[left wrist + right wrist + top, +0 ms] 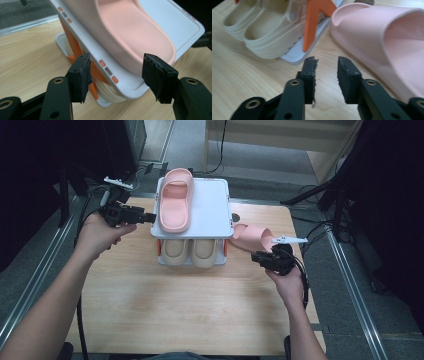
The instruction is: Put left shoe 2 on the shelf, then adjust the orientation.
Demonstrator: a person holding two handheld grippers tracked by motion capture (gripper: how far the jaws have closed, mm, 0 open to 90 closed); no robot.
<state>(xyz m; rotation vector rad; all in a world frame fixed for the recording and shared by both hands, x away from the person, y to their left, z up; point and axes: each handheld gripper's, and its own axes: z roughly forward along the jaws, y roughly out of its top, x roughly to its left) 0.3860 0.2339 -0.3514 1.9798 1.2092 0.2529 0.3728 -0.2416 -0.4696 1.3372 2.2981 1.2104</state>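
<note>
Pink moulded-foam slide sandal (384, 37) on wooden table (175, 305) — light, squashy (likely grippy); pinch strap edge. Right gripper (325, 72) jaws narrowly parted, empty; left gripper (120, 75) spread, empty.

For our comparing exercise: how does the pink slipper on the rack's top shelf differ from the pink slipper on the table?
The top-shelf slipper lies flat on the white rack, beside the left claw. The table slipper rests on the wooden table right of the rack, tilted, near the right claw. Both look alike: pink, open-toed.
</note>
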